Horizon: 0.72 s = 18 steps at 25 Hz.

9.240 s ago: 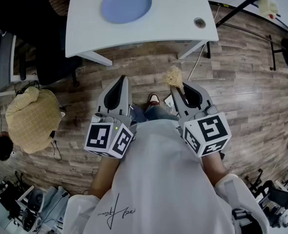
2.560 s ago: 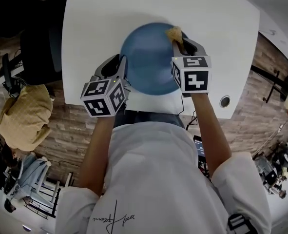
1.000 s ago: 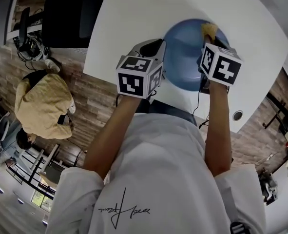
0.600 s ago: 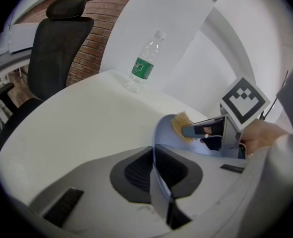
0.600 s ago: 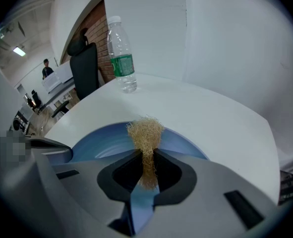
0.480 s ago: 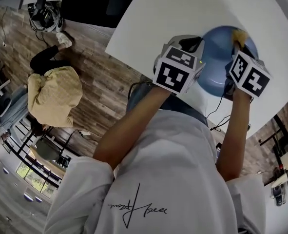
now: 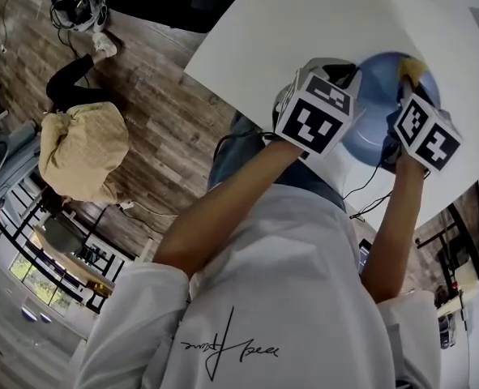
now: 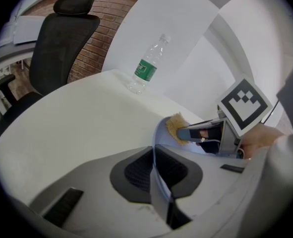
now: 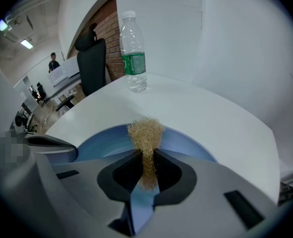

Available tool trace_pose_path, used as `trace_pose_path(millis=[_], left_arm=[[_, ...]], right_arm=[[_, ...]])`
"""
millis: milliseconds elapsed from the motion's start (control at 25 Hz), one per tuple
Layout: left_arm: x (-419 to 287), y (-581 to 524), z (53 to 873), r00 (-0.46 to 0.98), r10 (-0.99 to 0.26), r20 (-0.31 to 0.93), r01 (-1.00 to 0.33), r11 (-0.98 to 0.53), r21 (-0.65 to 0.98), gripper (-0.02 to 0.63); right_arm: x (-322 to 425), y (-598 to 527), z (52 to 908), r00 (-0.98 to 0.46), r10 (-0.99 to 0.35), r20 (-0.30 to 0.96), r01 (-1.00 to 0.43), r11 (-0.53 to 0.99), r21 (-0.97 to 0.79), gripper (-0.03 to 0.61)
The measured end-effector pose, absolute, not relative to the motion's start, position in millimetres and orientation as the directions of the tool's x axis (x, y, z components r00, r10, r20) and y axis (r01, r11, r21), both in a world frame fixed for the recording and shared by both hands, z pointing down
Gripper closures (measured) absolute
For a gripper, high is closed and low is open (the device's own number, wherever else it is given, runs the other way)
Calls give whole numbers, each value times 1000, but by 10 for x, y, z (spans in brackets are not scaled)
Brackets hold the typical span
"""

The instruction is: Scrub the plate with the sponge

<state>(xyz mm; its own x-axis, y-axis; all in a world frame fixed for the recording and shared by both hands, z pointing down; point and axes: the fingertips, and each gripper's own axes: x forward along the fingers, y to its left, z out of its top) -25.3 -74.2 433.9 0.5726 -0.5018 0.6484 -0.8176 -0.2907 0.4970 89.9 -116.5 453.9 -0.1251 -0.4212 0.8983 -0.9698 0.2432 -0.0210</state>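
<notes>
I see a white table [image 7: 304,23] filling the upper right of the head view, standing on a wood-plank floor [image 7: 166,128]. A blue plate [image 7: 374,96] lies flat on it, right of centre and near the table's lower edge. A clear water bottle [image 9: 134,53] with a green label stands upright on the table, upper centre in the right gripper view, apart from the plate.

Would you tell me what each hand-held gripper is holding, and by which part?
The right hand-held gripper pinches the tan fibrous sponge by its lower end; the left hand-held gripper clamps the round blue plate by its rim.
</notes>
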Motion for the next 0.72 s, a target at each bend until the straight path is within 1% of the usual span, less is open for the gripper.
trace_pose_path(millis=[280,720], left_arm=[[-278,-724,4334,578,-507,639,-812,-284,509,596],[-292,-687,4392,561,-506,655,-825,-270,497,596]], right_arm=[[702,-1115,4537,-160,-414,896,-958,284,-40,536],[424,-1007,4550,-254,-391,885,-918,385,-93,537]])
